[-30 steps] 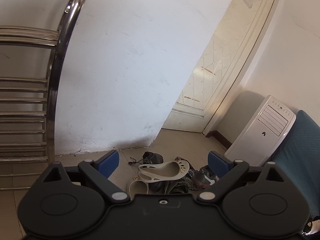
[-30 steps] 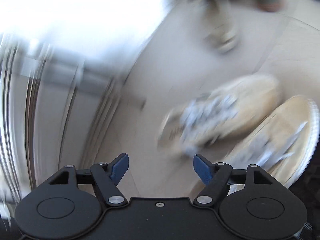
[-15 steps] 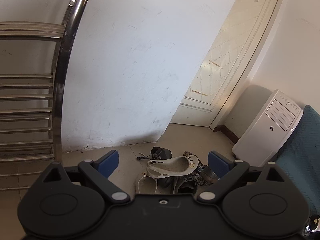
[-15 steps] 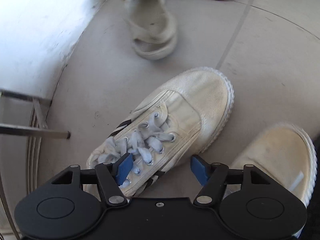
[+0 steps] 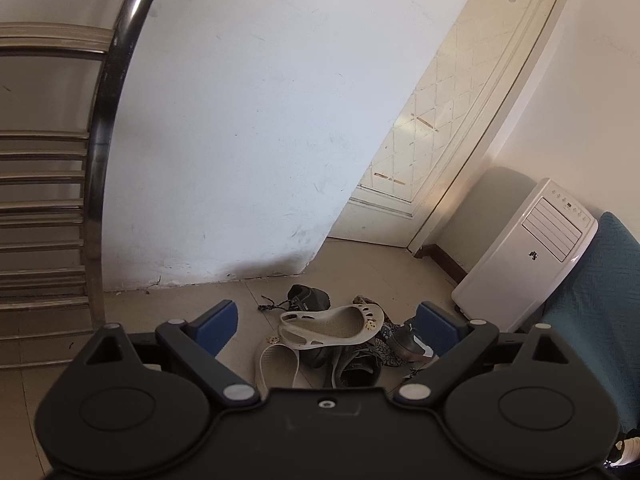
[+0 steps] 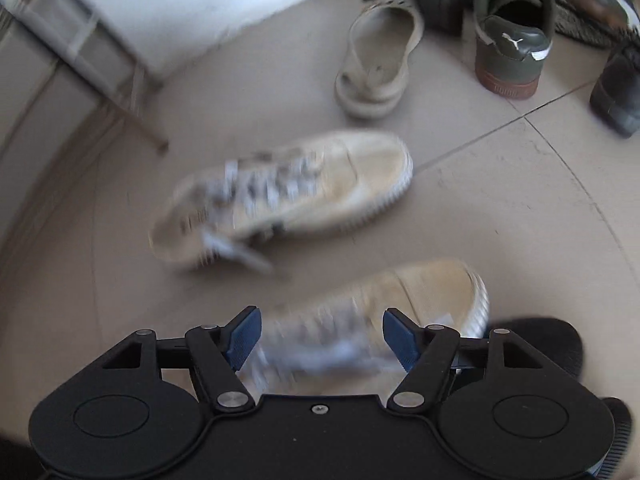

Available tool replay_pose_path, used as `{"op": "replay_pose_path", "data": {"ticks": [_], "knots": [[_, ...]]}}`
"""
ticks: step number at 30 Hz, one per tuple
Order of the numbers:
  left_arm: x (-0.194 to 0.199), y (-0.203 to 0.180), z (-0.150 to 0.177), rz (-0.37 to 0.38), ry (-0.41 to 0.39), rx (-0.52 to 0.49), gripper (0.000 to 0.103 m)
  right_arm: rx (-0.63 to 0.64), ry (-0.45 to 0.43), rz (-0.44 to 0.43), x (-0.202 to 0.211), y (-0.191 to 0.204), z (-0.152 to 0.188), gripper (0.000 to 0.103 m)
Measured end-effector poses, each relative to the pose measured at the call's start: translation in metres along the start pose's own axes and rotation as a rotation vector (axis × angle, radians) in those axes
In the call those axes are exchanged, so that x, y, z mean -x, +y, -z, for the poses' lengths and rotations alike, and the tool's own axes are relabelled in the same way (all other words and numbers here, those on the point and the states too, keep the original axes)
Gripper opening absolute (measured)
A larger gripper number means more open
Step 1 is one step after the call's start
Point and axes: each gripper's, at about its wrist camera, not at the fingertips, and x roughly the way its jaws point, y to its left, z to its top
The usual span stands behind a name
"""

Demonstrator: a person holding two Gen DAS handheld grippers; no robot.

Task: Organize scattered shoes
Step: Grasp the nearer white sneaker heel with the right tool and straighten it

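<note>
Below, two cream canvas sneakers, grey laces, ribbed soles, blurred, right fingers apart above one, left fingers spread, empty

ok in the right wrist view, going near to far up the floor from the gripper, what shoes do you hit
right gripper → near canvas sneaker → second canvas sneaker → beige clog, with the green sneaker about level with it on the right
</note>
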Motion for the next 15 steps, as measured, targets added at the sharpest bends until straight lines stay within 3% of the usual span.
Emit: {"op": "replay_pose_path", "data": {"ticks": [4,6,10,13,15], "knots": [[-0.002,-0.001,0.0,0.01,0.003,0.013,0.096,0.127,0.023,0.048,0.0,0.012,0.016,0.073],[-0.001,-0.002,0.0,0.007,0.002,0.013,0.096,0.12,0.017,0.048,-0.009,0.012,0.01,0.078],[0.003,-0.001,-0.001,-0.007,-0.008,0.002,0.096,0.072,0.001,0.032,-0.036,0.008,-0.006,0.078],[0.005,0.001,-0.002,-0.013,-0.013,0.007,0.096,-0.031,-0.035,-0.046,-0.021,0.0,-0.013,0.07],[0.005,0.002,-0.002,-0.014,-0.016,0.014,0.096,0.012,-0.005,-0.042,-0.012,0.012,-0.01,0.07]]}}
